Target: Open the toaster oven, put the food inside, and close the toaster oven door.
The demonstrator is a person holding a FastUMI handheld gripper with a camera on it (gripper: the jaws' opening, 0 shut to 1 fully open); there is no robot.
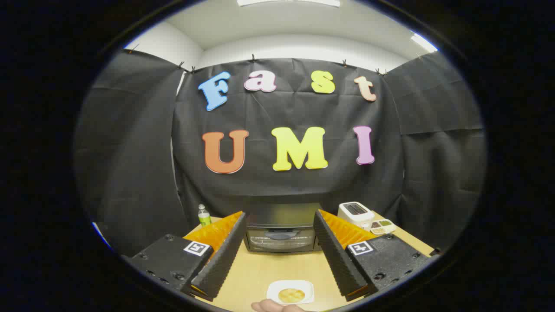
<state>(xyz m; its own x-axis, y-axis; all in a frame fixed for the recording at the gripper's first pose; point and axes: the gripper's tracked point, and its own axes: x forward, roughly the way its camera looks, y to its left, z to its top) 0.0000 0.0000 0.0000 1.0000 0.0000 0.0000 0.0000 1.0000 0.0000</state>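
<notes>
The gripper (280, 255) is hanging above the wooden table (260, 273) with its two fingers standing wide apart, gripping nothing; the ribbed black pads (221, 260) are facing each other across a bare stretch of tabletop, and orange backing is showing behind each.

Beyond the fingers, framed in the gap between them, the toaster oven (281, 234) is sitting at the far edge of the table against the black cloth wall. Its door is standing closed, the dark glass panel facing this way (the interior cannot be made out through it).

Nearer than the fingertips, the white plate (289, 291) is lying on the table, and the food (291, 295), a round golden piece, is resting in the middle of it. A person's hand (277, 307) is showing just at the plate's near edge; whether it is touching the plate cannot be told.

Surroundings: a small green bottle (204, 215) with a white cap is standing upright behind the left finger, near the table's far left corner. To the right of the oven, a white slot toaster (355, 213) is standing at the back, and just beside it a divided white tray (381, 226) is lying flat, holding brownish and green contents in separate compartments (too small to identify).

Nothing is standing on the table between the plate and the oven door.
</notes>
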